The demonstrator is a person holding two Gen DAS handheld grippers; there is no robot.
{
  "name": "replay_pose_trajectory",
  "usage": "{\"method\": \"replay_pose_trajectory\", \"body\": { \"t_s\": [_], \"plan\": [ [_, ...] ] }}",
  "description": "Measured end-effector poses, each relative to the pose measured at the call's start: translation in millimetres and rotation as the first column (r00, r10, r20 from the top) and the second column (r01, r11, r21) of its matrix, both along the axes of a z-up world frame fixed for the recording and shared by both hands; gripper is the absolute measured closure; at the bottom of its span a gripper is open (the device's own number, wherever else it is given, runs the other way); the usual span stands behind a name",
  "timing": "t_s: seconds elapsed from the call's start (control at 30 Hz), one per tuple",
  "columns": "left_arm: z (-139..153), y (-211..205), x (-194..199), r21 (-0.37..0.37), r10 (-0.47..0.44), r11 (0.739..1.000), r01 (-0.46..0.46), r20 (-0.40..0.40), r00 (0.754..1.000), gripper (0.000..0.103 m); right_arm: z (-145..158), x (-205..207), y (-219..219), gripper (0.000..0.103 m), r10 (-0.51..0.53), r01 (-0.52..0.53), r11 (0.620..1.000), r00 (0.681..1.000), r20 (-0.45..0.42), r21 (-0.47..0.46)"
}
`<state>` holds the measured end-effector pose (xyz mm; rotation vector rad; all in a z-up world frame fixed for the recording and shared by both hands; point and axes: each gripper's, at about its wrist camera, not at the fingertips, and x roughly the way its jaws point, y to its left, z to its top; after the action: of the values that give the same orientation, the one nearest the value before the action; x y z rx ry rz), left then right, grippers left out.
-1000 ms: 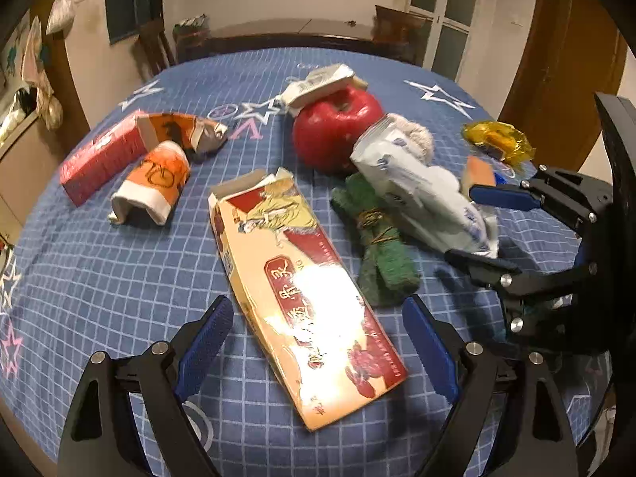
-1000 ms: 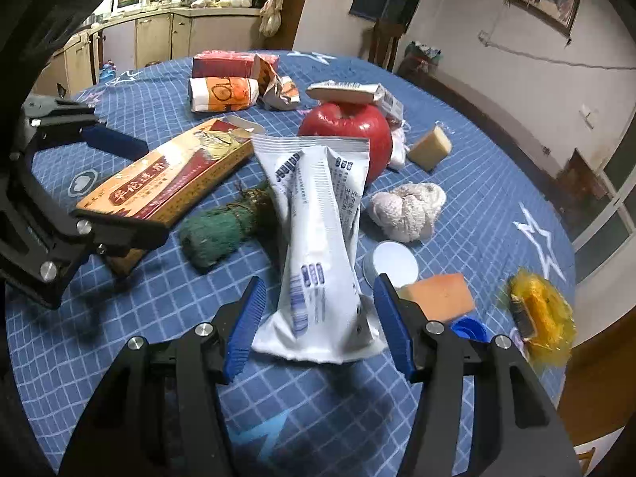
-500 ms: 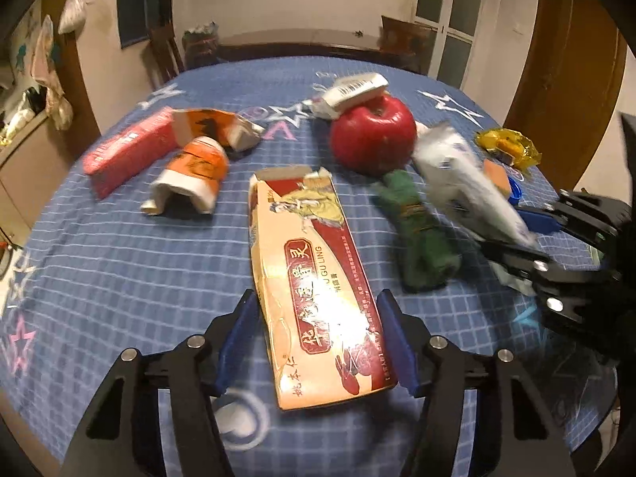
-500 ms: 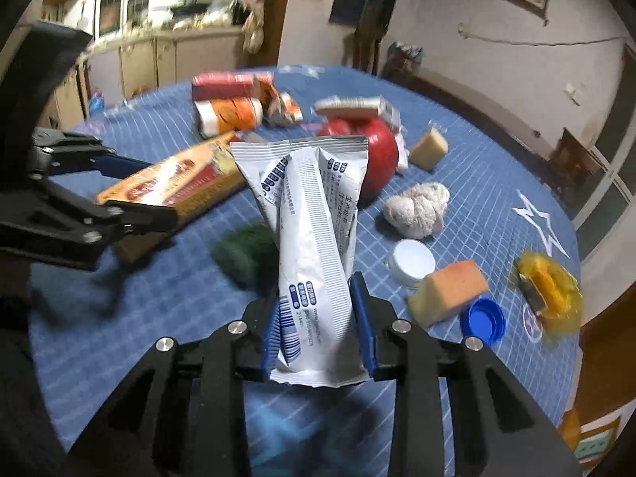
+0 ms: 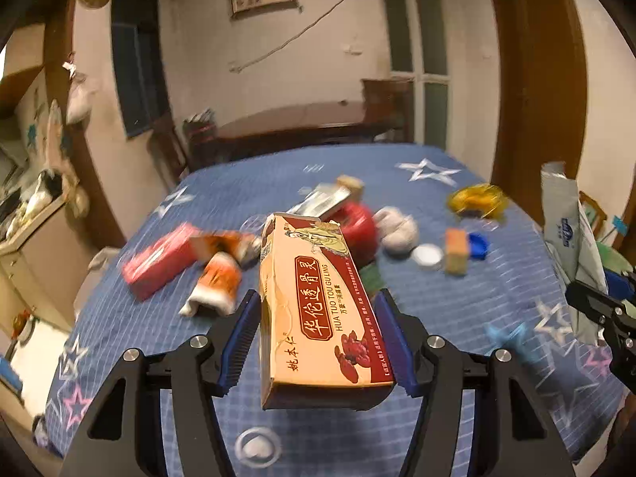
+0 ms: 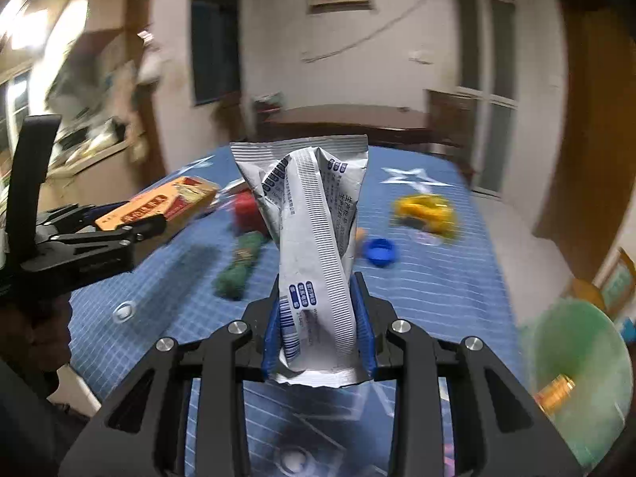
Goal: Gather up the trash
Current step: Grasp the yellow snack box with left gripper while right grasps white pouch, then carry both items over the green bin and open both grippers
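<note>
Above the table, right gripper (image 6: 318, 330) pinches wrapper (image 6: 314, 238) (left (image 5: 318, 342) clamps carton (image 5: 318, 310)).

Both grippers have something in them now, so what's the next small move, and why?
Probably swing the right gripper toward the green bin at lower right and drop the white wrapper there. Both grips look firm, the left gripper clamping the orange carton clear of the blue tablecloth, and the bin lies nearest the right.

Your right claw (image 6: 318, 326) pinches the white snack wrapper (image 6: 314, 230) upright above the blue checked bench (image 6: 437, 286). Behind the wrapper lie a blue bottle cap (image 6: 379, 252), a yellow wrapper (image 6: 425, 210) and a green bundle (image 6: 238, 266); left of it, your left claw (image 6: 131, 222) grips an orange carton (image 6: 167, 202).
</note>
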<state>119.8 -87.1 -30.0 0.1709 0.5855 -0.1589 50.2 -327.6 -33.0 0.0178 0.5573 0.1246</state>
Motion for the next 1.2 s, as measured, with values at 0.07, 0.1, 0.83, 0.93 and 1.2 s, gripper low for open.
{"method": "replay_pose_trajectory", "body": {
  "t_s": [0.07,0.1,0.83,0.93,1.2],
  "plan": [
    [9,-17,-1,0.001,-0.038,0.999,0.038,0.027,0.999,0.042,7,-9,-14,0.073,-0.059,0.059,0.998,0.998,0.009,0.004],
    [12,-23,-2,0.003,-0.050,0.999,0.050,0.034,0.998,0.042,9,-13,-20,0.072,-0.082,0.082,0.997,0.996,0.015,-0.001],
    [52,-226,-28,0.049,-0.430,0.903,0.427,0.086,0.899,0.042,32,-80,-160,0.072,-0.540,0.542,0.838,0.840,0.058,-0.058],
    [49,-250,-30,0.065,-0.460,0.888,0.456,0.081,0.884,0.042,30,-84,-172,0.072,-0.569,0.571,0.819,0.821,0.055,-0.056],
    [35,-306,-33,0.098,-0.526,0.849,0.520,0.060,0.848,0.042,21,-98,-202,0.072,-0.624,0.625,0.779,0.780,0.037,-0.046]
  ]
}}
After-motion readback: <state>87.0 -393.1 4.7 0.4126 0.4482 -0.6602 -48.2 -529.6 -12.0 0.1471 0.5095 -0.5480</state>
